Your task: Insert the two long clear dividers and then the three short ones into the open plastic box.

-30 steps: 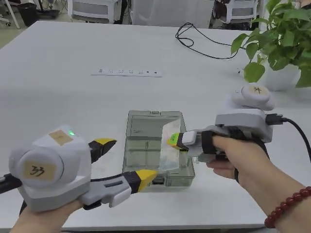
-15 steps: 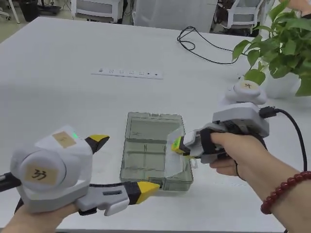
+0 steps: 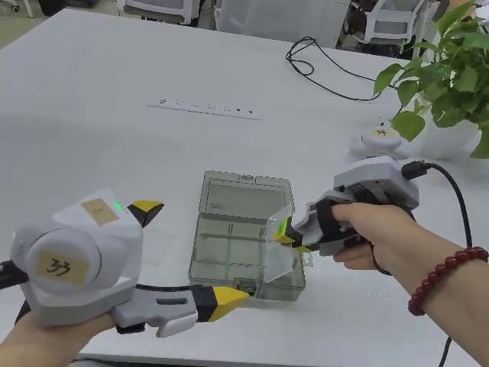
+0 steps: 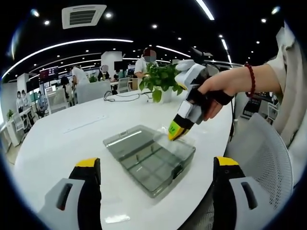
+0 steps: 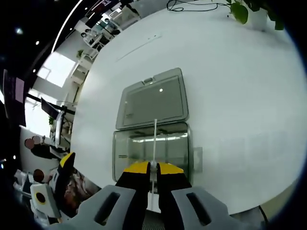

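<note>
Head view: right hand-held gripper [image 3: 281, 231] pinches divider [image 3: 281, 261] over box [image 3: 229, 277]; left hand-held gripper [image 3: 187, 252] wide.

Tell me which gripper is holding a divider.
The right gripper: its jaws are shut on a clear divider above the open box. The left gripper is open and holds nothing.

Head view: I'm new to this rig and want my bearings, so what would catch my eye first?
The right tool, shut on a clear divider, holds it over the right end of the open plastic box near the front edge of the table. The left tool looms in the lower left foreground with its jaws wide apart, holding nothing. A leafy potted plant sits at the far right.
</note>
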`<state>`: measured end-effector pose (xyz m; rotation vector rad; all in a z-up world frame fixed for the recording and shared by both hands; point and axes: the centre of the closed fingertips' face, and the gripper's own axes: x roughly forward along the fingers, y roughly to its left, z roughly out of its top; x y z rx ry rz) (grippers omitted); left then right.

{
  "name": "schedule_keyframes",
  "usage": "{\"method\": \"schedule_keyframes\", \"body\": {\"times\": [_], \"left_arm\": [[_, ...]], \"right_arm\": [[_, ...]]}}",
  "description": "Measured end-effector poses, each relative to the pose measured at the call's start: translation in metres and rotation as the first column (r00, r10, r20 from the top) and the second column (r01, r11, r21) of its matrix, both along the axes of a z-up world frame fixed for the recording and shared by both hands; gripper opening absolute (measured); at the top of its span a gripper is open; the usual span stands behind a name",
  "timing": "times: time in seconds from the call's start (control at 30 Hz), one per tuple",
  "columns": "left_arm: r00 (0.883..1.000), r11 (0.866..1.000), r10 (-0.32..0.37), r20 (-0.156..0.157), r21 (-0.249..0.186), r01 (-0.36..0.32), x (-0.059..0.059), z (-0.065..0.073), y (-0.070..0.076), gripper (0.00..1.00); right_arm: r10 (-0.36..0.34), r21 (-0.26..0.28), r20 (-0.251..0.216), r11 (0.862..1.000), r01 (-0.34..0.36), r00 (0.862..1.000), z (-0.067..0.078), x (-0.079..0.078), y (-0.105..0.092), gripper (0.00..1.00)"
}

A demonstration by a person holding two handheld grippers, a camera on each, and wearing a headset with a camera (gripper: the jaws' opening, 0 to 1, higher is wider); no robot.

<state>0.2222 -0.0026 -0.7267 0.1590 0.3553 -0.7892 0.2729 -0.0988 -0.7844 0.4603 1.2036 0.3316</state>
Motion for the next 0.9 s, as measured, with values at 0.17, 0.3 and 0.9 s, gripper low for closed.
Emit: {"method": "schedule_keyframes", "body": {"times": [0.17,0.3,0.9], "left_arm": [[1.0,1.0,-0.014,-0.003,0.007,0.014,-0.001,-0.003,-0.001,1.0],[1.0,1.0,-0.011,-0.006,0.01,0.011,0.001,-0.004,0.001,1.0],[1.0,1.0,0.013,-0.014,0.007,-0.013,0.004,-0.005,0.012,0.99]], "right_arm": [[0.005,-0.02,-0.025,1.0,-0.005,1.0,-0.004,-0.003,0.003,0.06],[0.006,-0.021,-0.046,1.0,-0.007,0.999,-0.009,-0.001,0.004,0.06],[-0.003,-0.036,-0.074,0.999,0.001,0.997,-0.021,0.001,0.004,0.06]]}}
